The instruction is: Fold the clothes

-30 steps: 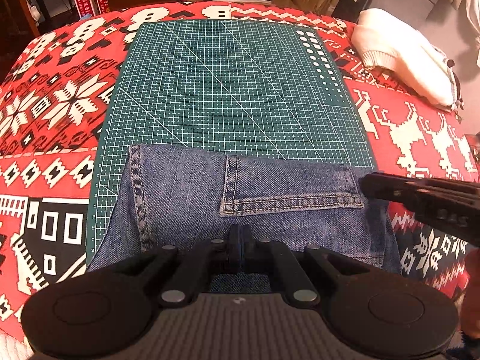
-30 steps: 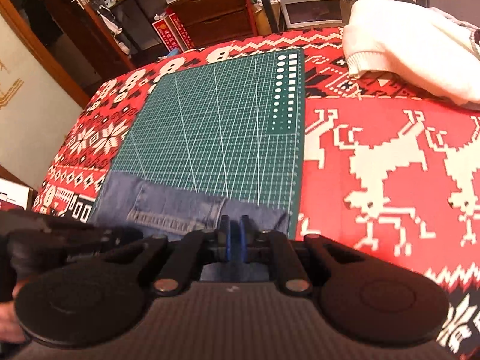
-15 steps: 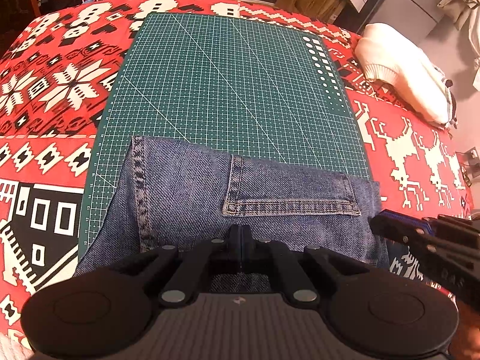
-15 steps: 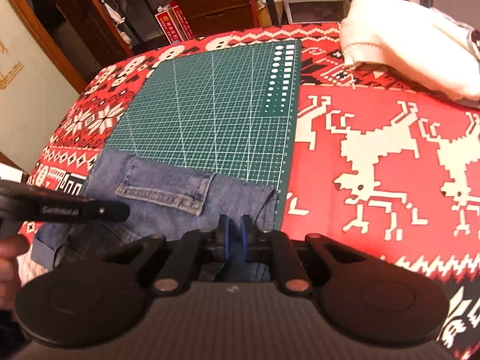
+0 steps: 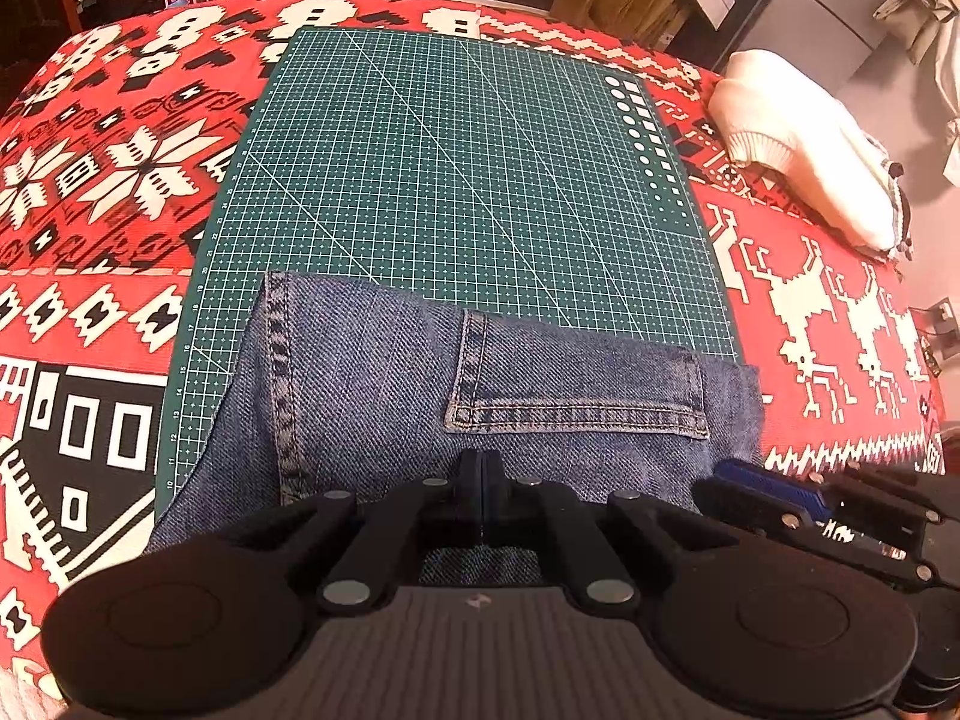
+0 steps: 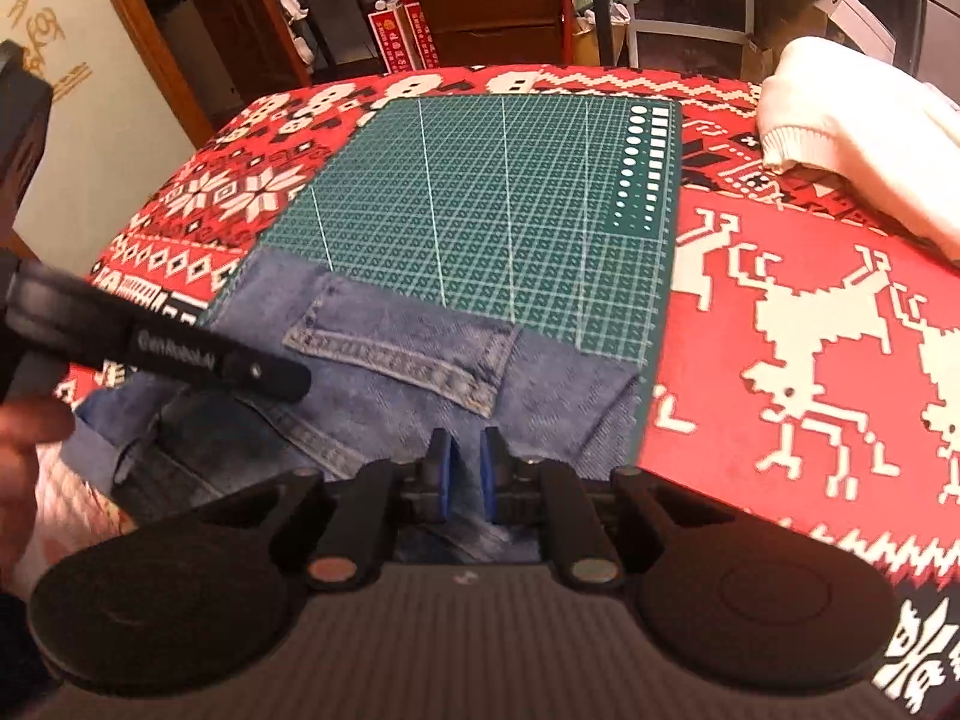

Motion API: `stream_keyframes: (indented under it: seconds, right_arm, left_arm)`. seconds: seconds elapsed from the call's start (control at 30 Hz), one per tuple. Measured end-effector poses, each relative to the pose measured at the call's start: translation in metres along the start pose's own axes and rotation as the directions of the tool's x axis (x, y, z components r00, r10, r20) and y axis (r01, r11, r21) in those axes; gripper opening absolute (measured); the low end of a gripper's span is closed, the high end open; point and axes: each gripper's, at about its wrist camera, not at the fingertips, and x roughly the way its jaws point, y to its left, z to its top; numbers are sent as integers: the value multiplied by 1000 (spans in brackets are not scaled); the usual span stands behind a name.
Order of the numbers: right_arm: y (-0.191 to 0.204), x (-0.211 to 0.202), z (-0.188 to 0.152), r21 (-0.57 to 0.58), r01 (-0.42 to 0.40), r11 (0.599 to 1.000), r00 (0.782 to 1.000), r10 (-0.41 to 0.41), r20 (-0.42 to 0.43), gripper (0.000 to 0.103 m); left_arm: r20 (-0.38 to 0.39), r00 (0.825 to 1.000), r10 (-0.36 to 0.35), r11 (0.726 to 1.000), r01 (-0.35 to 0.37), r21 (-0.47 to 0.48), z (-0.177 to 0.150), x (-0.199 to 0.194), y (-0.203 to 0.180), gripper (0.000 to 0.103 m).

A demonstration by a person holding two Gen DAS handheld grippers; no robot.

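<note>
Blue jeans (image 5: 372,396) lie folded across the near end of a green cutting mat (image 5: 450,180), back pocket (image 5: 576,384) facing up. My left gripper (image 5: 480,468) is shut, its tips down on the denim near the middle of the near edge. No frame shows cloth pinched between them. In the right wrist view it (image 6: 288,375) reaches in from the left as one dark bar. My right gripper (image 6: 467,468) hangs over the right part of the jeans (image 6: 540,396). Its blue pads stand a narrow gap apart, with denim visible behind the gap. It (image 5: 726,474) sits by the jeans' right edge.
A red, white and black patterned blanket (image 5: 120,180) covers the surface under the mat. A white knitted garment (image 5: 798,144) lies bunched at the far right. A person's hand (image 6: 24,450) shows at the left edge. Shelves, boxes and furniture stand beyond the far edge.
The right gripper has slid toward the near side along the jeans' right edge and has rolled. The left gripper and the jeans have stayed in place.
</note>
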Motion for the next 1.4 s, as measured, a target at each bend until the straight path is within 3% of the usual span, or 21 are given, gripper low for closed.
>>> stream_keyframes:
  seconds: [0.17, 0.43, 0.67, 0.9, 1.13, 1.4]
  right_arm:
    - [-12, -10, -12, 0, -12, 1000, 1000, 12, 6, 11]
    - [-24, -18, -12, 53, 33, 998, 999, -31, -30, 15]
    - [9, -32, 1, -57, -17, 998, 999, 19, 27, 16]
    - [29, 8, 8, -76, 0, 997, 1000, 0, -3, 16]
    - [22, -2, -15, -152, 41, 988, 999, -35, 39, 11]
    - [5, -26, -16, -77, 36, 996, 999, -36, -2, 16]
  left_arm:
    - [6, 1000, -21, 1000, 21, -13, -1, 0, 4, 3]
    - [13, 1000, -24, 1000, 24, 6, -3, -3, 1, 3]
    - [16, 998, -54, 999, 53, 8, -1, -18, -3, 5]
    - [26, 1000, -11, 1000, 12, -7, -7, -20, 16, 4]
    - [22, 996, -91, 995, 92, -38, -6, -18, 35, 3]
    - [44, 997, -56, 997, 58, -50, -4, -42, 32, 6]
